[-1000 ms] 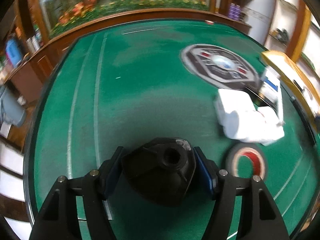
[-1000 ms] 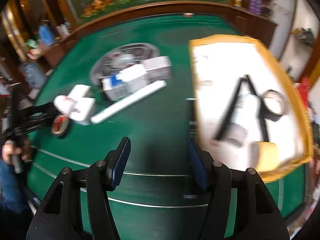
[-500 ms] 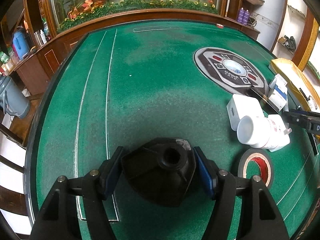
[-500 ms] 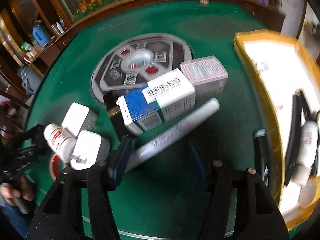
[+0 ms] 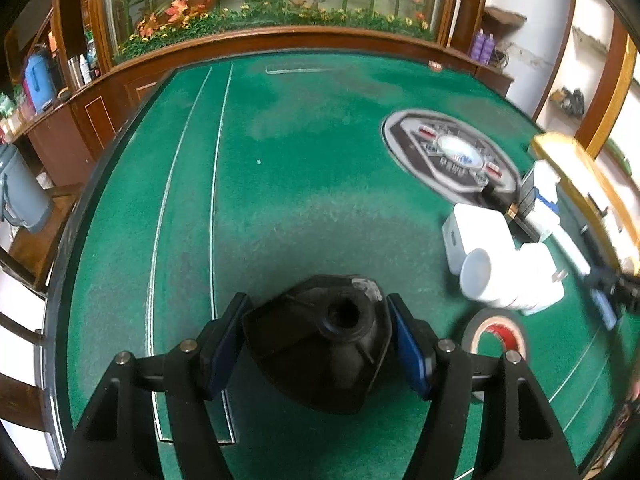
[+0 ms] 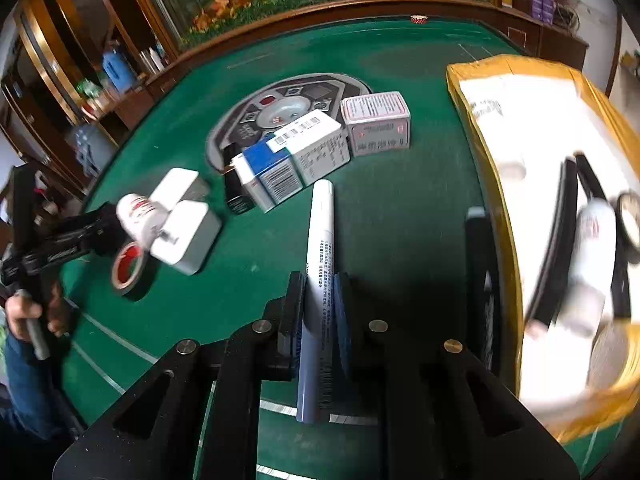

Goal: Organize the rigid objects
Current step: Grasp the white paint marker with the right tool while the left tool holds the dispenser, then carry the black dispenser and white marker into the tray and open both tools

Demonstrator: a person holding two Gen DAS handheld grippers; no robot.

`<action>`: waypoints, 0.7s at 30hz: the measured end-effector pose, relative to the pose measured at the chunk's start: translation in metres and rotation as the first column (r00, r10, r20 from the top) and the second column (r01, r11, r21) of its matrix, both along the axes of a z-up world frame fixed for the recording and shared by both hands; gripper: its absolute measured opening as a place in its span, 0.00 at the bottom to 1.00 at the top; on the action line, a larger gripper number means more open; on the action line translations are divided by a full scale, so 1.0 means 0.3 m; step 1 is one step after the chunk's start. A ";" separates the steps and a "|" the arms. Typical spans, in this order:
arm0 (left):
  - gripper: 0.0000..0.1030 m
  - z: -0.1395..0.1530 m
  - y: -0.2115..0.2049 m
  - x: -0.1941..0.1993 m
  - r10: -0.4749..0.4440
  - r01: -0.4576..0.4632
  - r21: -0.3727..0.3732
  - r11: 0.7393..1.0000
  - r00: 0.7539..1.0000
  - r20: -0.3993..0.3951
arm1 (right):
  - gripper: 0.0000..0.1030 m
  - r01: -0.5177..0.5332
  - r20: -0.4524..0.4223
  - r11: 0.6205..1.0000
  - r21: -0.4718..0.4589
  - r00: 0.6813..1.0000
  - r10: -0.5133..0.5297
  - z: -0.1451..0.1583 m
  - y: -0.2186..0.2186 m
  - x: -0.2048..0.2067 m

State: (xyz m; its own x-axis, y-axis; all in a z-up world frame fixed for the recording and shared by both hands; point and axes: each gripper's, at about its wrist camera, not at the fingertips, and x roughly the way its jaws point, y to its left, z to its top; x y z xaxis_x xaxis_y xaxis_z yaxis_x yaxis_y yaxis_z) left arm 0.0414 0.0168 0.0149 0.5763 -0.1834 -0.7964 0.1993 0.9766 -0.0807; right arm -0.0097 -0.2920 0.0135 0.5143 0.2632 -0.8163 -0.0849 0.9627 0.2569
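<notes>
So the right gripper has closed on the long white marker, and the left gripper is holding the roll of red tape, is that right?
Not quite. The right gripper has closed on the white marker, as the right wrist view shows. The left gripper holds a black cone-shaped part; the left wrist view shows the tape roll lying on the table beside it.

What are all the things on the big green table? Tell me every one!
table: one, green felt with white lines, under everything
round panel: one, grey and black, table middle
boxes: two, blue-and-white and pinkish-white, by the panel
small dark box: one, black, left of the blue-and-white box
chargers: two, white, left side
bottle: one, white, lying against the chargers
tape roll: one, grey and red, flat on the felt
marker: one, white-grey
tray: one, yellow-rimmed, right, holds blurred items
black funnel-shaped piece: one
left gripper: clamps the black piece
right gripper: shut on the marker
</notes>
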 end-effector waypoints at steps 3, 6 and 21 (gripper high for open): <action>0.66 0.023 0.003 -0.008 0.001 -0.001 -0.025 1.000 1.000 0.028 | 0.14 -0.021 0.012 1.000 -0.008 1.000 0.021 0.000 0.010 -0.036; 0.66 0.046 -0.008 -0.023 0.009 -0.008 -0.035 0.999 0.999 0.046 | 0.14 -0.034 0.016 0.999 -0.005 0.999 0.034 0.003 0.010 -0.055; 0.66 0.190 -0.250 -0.117 -0.097 0.105 -0.083 0.991 0.990 0.103 | 0.14 -0.128 0.028 0.990 -0.050 0.991 0.130 -0.004 0.037 -0.077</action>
State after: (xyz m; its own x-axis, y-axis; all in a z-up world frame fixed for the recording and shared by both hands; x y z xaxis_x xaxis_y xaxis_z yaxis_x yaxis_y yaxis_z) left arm 0.0064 -0.0584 0.0719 0.6259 -0.3114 -0.7150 0.3076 0.9411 -0.1406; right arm -0.0329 -0.2810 0.0123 0.5036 0.2899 -0.8139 -0.2165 0.9543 0.2059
